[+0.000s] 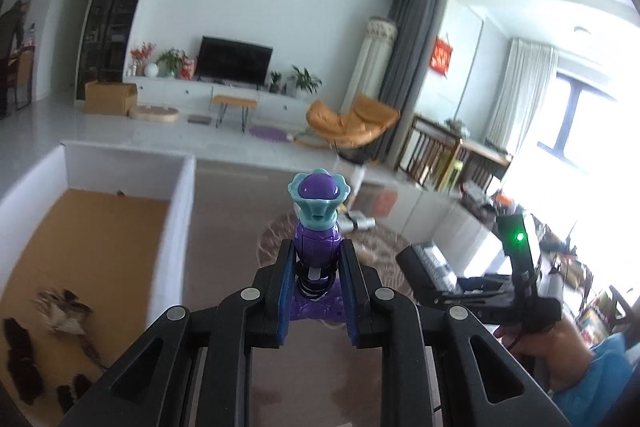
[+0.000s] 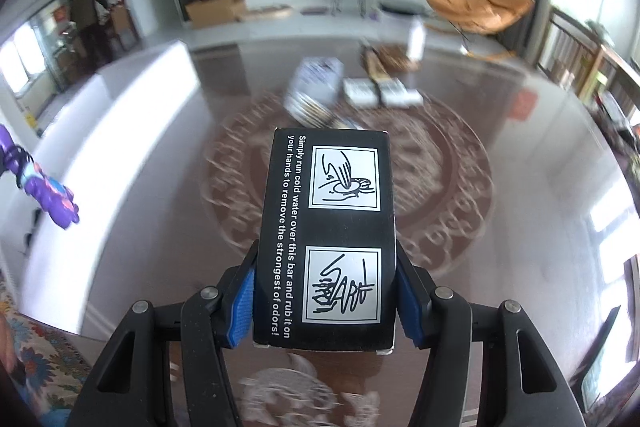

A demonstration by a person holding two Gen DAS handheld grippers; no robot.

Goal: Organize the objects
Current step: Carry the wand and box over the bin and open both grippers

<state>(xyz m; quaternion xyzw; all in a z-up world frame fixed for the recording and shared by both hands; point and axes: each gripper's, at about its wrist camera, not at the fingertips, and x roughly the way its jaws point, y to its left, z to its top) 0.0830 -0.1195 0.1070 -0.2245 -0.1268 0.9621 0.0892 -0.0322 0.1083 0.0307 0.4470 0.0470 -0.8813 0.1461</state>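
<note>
My left gripper (image 1: 316, 263) is shut on a purple toy (image 1: 316, 247) with a teal flower-shaped top, held above the brown table. The same toy shows at the left edge of the right wrist view (image 2: 48, 195). My right gripper (image 2: 326, 291) is shut on a black box (image 2: 326, 227) with white text and two hand-washing pictures, held over the table. That box and the right gripper also show in the left wrist view (image 1: 452, 279). A white cardboard box (image 1: 176, 227) with a brown floor stands at the left; it holds dark furry items (image 1: 64, 315).
The brown table has a round pale pattern (image 2: 440, 187). Small white boxes (image 2: 380, 93), a stack of booklets (image 2: 316, 87) and a white bottle (image 2: 416, 39) sit at its far side. Beyond are a TV (image 1: 236, 61) and an orange chair (image 1: 352, 123).
</note>
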